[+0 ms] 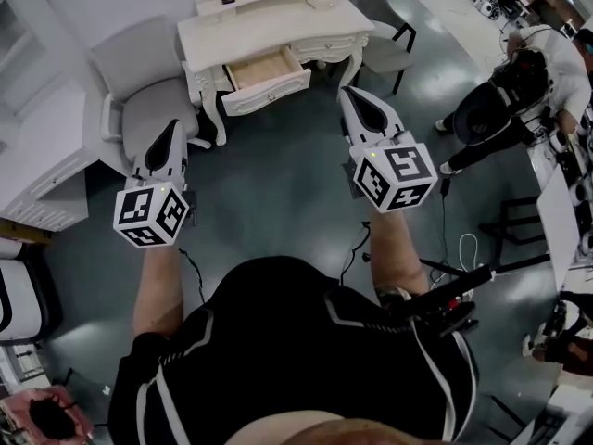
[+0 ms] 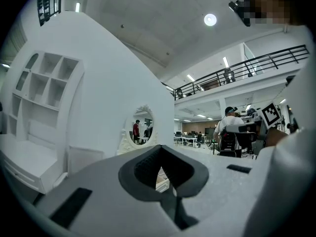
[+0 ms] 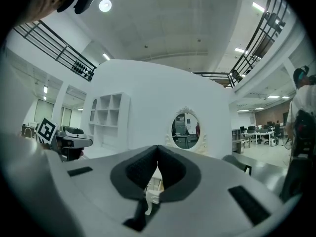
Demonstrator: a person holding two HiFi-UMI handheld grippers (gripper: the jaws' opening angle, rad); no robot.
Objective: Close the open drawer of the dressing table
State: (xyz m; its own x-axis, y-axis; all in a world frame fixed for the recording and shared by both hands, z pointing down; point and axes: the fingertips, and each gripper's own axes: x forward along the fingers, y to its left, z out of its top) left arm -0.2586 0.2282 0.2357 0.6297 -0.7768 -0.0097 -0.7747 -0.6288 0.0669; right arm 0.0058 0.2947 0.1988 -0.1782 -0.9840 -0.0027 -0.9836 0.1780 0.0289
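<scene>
You're on the approach: the drawer (image 1: 267, 77) stands pulled out of the dressing table (image 1: 269, 21), well ahead. The left gripper (image 1: 173, 128) and right gripper (image 1: 350, 95) have closed, empty jaws. Next, step in and push the drawer's front squarely.

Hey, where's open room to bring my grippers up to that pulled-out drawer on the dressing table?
The dark grey floor straight ahead, between the grey padded chair on the left and the open cream drawer, is bare. It is crowded left, where that chair stands close beside the drawer.
</scene>
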